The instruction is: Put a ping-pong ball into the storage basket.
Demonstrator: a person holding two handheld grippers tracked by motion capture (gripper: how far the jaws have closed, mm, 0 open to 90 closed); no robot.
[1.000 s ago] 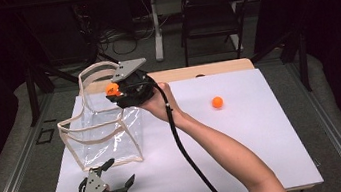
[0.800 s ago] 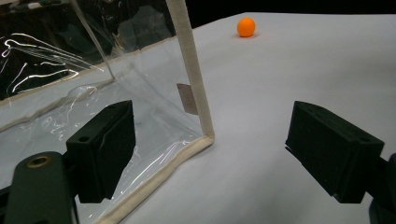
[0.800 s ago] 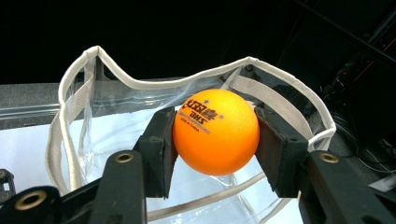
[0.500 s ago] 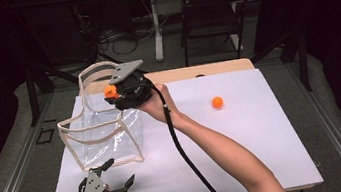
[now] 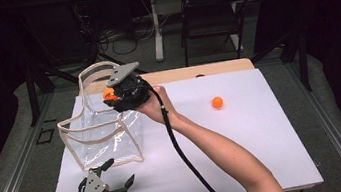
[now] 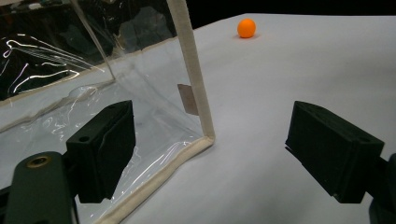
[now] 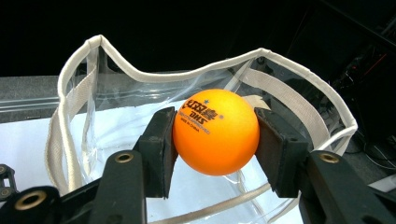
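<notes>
Your right gripper (image 5: pixel 117 96) has its jaws clamped on an orange ball (image 7: pixel 215 131), one pad pressed against each side of it. In the right gripper view the ball bears dark printed lettering on its upper face. Take the clear bag (image 5: pixel 99 136) as your landmark: the held ball hangs over the bag's open mouth, above the cream-trimmed rim (image 7: pixel 154 74), and is not yet inside. In the high view the gripper sits at the bag's far right corner, with your right forearm (image 5: pixel 227 156) reaching in from the near edge of the worktop (image 5: pixel 246 146) and the black cable (image 5: pixel 187 159) trailing along it.

The bag stands upright on the worktop, its transparent walls edged in cream webbing, with a looped handle (image 5: pixel 90 73) rising at its far side.

Your left gripper (image 5: pixel 118 171) lies just in front of the bag, near the worktop's near edge, its jaws standing wide apart with nothing between the pads. In the left gripper view the bag's near bottom corner (image 6: pixel 208 138) shows between those jaws, farther off and untouched by them.

A second orange ball (image 5: pixel 217 102) rests on the worktop well to the right of the bag, apart from both grippers.
</notes>
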